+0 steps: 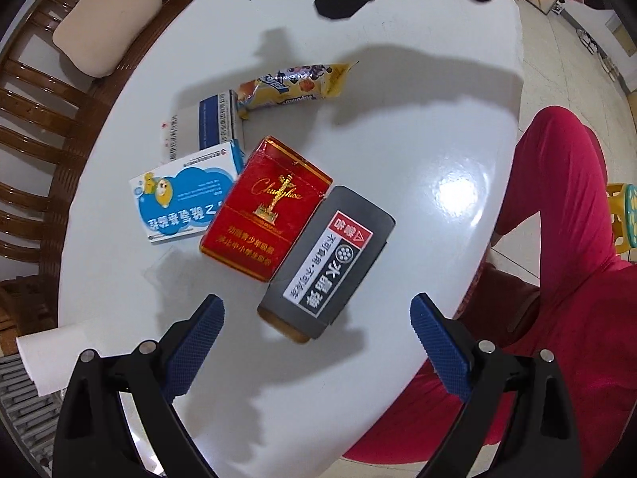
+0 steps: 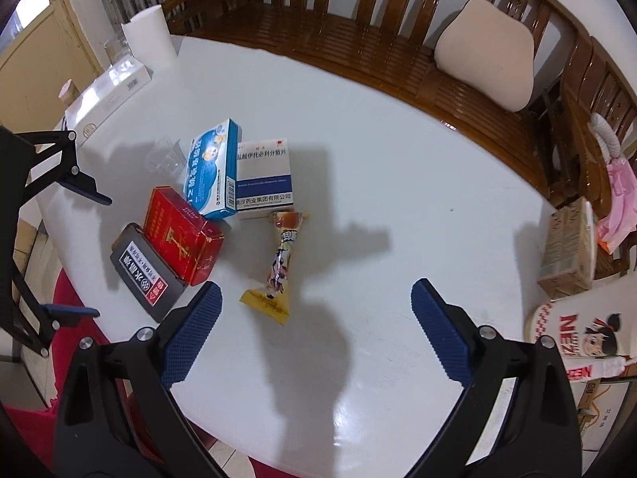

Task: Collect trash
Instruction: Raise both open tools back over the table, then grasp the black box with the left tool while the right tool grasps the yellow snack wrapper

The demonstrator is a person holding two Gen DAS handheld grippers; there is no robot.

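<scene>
Collection is not yet beginning: the left gripper [image 1: 317,320] and right gripper [image 2: 316,306] are hovering with jaws spread, empty, while four boxes [image 1: 266,207] and a wrapper [image 2: 278,265] are lying clustered on the table [image 2: 398,159].

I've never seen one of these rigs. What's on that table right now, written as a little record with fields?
Surface: white table
Trash cluster: red cigarette pack, dark grey box, blue cartoon box, white-and-blue medicine box, snack wrapper
Contact: red pack touches the grey and blue boxes
Left gripper: open, empty, nearest the grey box
Right gripper: open, empty, nearest the wrapper
Nearby: paper roll, wooden bench
</scene>
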